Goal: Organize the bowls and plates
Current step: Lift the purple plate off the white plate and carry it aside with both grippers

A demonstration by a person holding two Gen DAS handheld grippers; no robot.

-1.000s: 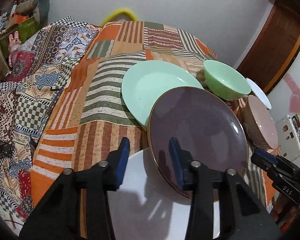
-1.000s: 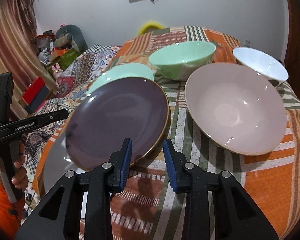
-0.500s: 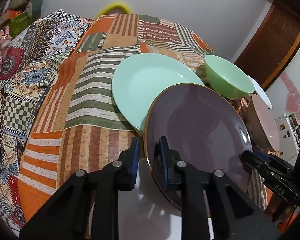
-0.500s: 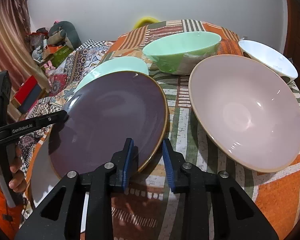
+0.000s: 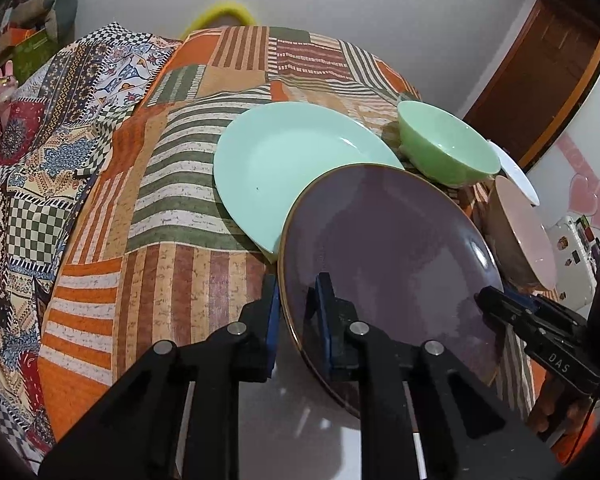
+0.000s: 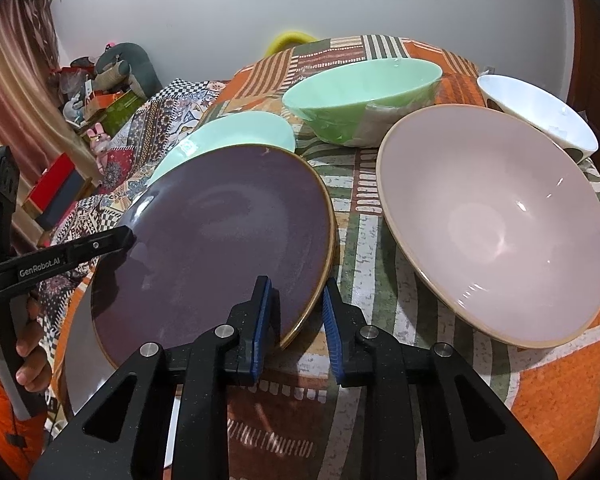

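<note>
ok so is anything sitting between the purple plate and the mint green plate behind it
Nothing visible. The purple plate, clamped at its rim by the left gripper and right gripper, already overlaps the near edge of the mint green plate, whose surface is bare.

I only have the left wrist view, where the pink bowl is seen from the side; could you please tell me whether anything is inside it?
Observer: Nothing. The right wrist view shows the pink bowl is empty.
Operator: Thanks. How do the right tongs sit on the purple plate?
Observer: The right tongs have the rim of the purple plate between their pads.
Operator: And the white bowl behind?
Observer: The white bowl has dark spots on its outer wall.
</note>
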